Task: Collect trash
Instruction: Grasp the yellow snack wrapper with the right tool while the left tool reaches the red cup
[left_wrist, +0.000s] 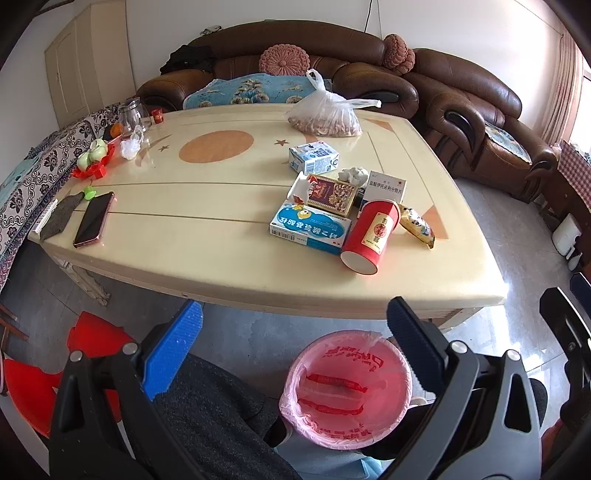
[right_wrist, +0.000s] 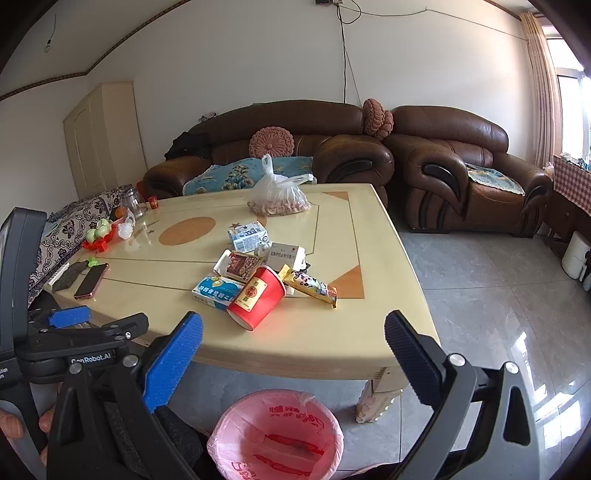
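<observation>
We see a glossy cream table with a lacquered sheen, and glossy tiled floor catching window light. The red cup looks like smooth paper, the boxes beside it printed cardboard. A thin pink plastic liner wrinkles over the bin. The sofa is shiny brown leather. Our left gripper shows ribbed, matt blue and black plastic pads.

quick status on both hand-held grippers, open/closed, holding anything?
Left hand-held gripper: open, holding nothing.
Right hand-held gripper: open, holding nothing.
</observation>
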